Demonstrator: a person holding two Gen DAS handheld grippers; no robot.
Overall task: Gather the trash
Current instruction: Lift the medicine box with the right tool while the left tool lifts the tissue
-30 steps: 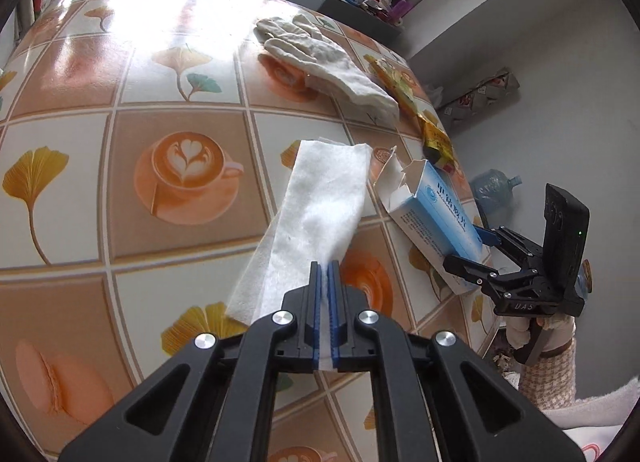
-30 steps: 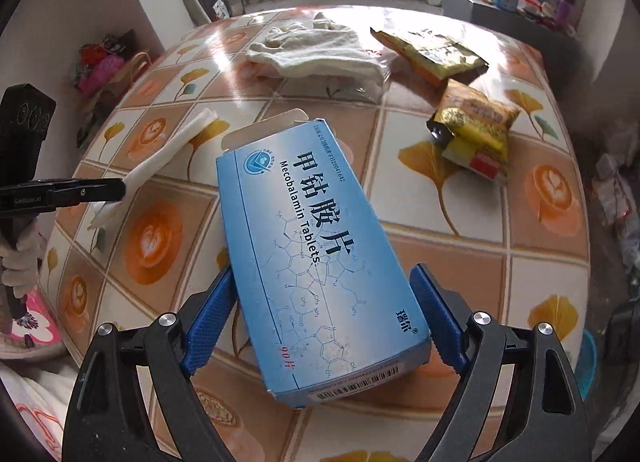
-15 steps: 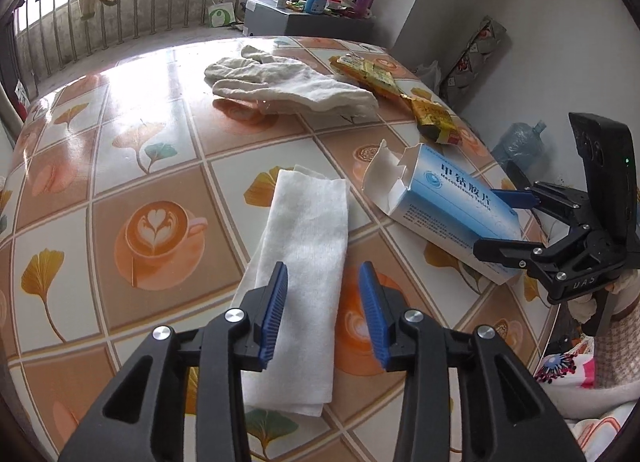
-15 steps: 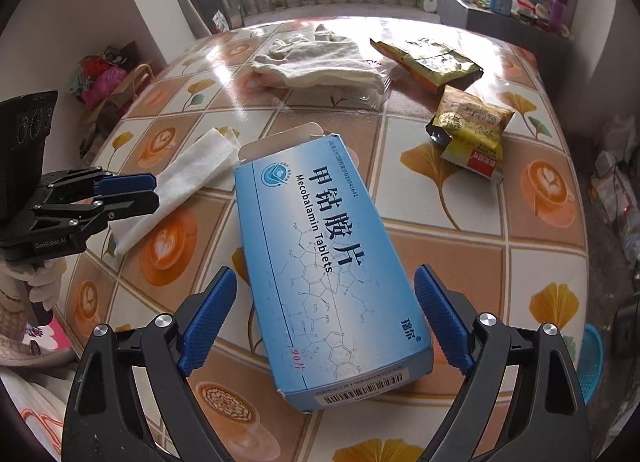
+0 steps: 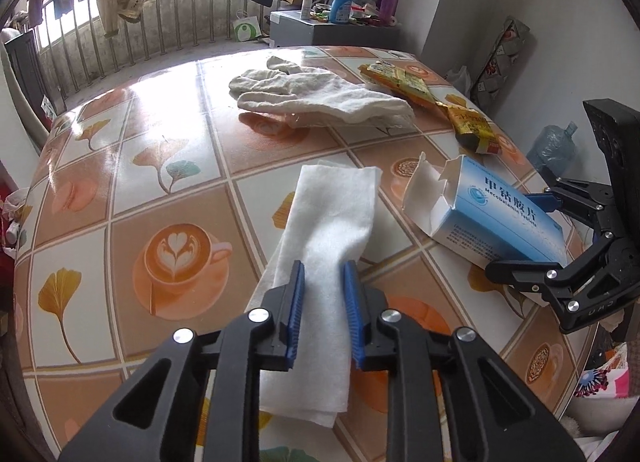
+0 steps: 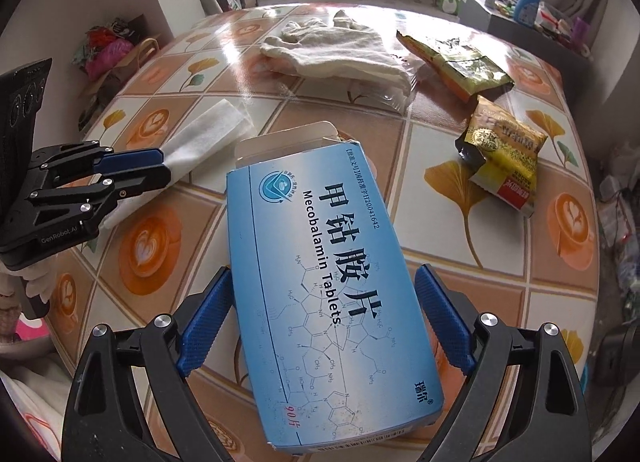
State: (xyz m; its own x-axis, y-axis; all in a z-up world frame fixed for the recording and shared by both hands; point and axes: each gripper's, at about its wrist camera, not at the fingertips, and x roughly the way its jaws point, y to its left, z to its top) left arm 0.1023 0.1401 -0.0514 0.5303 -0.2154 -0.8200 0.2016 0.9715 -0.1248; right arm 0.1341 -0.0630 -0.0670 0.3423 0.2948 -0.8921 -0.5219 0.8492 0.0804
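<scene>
Both grippers open now: left gripper point(image 5: 322, 302), clamped a second ago, straddling white tissue point(image 5: 332, 221); right gripper point(image 6: 320, 322) wide around medicine box point(image 6: 320, 270). Nothing collected yet.

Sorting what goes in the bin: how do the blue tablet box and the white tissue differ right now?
The tablet box is stiff printed blue card with its end flap open; the tissue is plain, white, soft and folded flat. The box sits between the wide-open right gripper; the tissue lies between the less open left gripper. Both lie on the tablecloth, ungripped.
</scene>
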